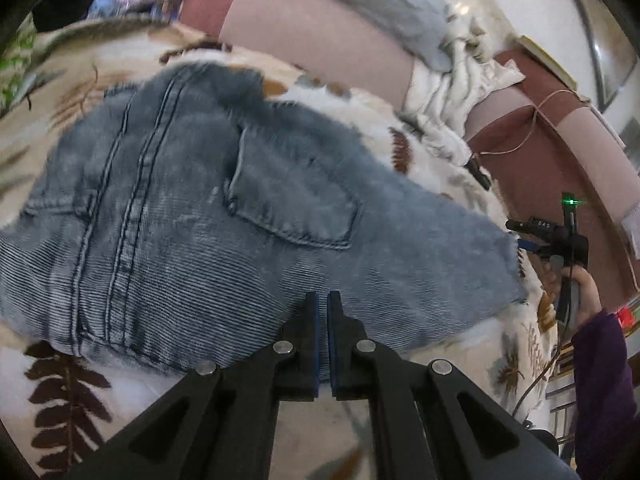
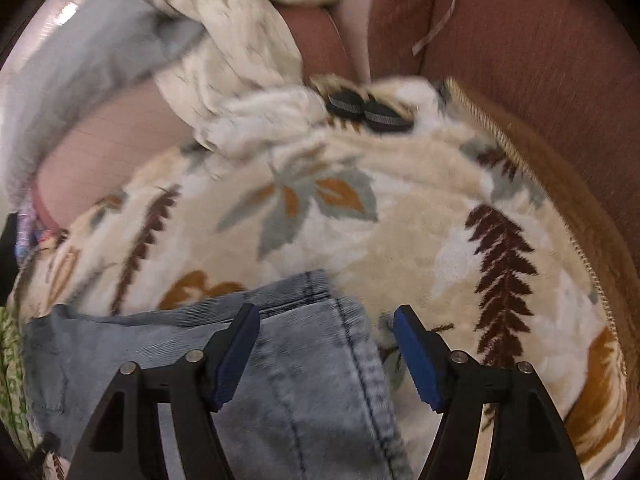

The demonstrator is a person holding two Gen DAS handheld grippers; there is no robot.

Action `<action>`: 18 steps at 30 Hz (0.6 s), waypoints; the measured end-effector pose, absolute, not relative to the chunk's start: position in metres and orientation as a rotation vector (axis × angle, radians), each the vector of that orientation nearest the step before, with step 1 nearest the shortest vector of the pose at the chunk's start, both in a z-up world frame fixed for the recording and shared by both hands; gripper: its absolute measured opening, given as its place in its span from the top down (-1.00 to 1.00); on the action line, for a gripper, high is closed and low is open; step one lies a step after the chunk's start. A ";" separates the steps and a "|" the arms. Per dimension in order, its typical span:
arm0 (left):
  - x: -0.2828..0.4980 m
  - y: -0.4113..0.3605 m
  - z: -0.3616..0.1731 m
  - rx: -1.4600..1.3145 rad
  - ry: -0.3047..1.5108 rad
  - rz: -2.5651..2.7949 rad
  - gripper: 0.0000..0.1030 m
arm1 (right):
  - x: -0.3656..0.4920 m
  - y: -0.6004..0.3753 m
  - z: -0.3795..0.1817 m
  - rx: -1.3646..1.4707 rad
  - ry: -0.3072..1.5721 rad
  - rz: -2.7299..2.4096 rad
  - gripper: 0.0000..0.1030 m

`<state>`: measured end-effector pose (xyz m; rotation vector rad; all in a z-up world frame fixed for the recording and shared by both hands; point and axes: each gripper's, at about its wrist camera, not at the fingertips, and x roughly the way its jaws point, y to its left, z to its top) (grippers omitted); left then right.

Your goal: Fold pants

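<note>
In the left wrist view, the denim pants (image 1: pixel 224 216) lie spread on a cream blanket (image 1: pixel 80 92) printed with brown and grey leaves, their back pocket (image 1: pixel 292 196) facing up and two dark double seams running down the left part. The left gripper (image 1: pixel 323 300) sits over the near edge of the denim with its two blue-padded fingers drawn almost together, only a thin slit between them; whether any cloth is pinched in that slit cannot be told. At the right edge of the pants, the right gripper (image 1: pixel 532 240) shows as a black device with a green light, held by a hand (image 1: pixel 584 292) in a purple sleeve. Behind the blanket runs a pink and maroon sofa (image 1: pixel 312 36), with a crumpled white cloth (image 1: pixel 452 92) and a grey one (image 1: pixel 400 4) on it. In the right wrist view, the right gripper (image 2: pixel 326 320) has its fingers spread wide apart above a seamed edge of the pants (image 2: pixel 304 364), gripping nothing. The leaf-print blanket (image 2: pixel 400 220) fills the middle, and two black round objects (image 2: pixel 368 110) lie at its far edge near the sofa (image 2: pixel 520 40).
</note>
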<state>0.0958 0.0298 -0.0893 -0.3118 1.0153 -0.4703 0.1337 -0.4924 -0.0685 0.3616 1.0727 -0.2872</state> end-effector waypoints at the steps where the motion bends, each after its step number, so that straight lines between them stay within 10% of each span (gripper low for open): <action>1: 0.098 0.031 -0.091 -0.309 1.024 -0.462 0.95 | 0.137 -0.494 -0.076 0.373 1.102 -0.276 -0.41; 3: 0.101 0.036 -0.095 -0.338 1.033 -0.468 0.95 | 0.139 -0.495 -0.088 0.402 1.151 -0.240 -0.35; 7: 0.102 0.042 -0.092 -0.363 1.032 -0.455 0.95 | 0.137 -0.485 -0.087 0.380 1.136 -0.188 0.69; 13: 0.103 0.057 -0.086 -0.330 0.974 -0.381 0.95 | 0.121 -0.479 -0.040 0.394 0.767 -0.173 0.73; 18: 0.100 0.062 -0.090 -0.331 0.981 -0.371 0.95 | 0.127 -0.501 -0.076 0.417 0.930 -0.398 0.36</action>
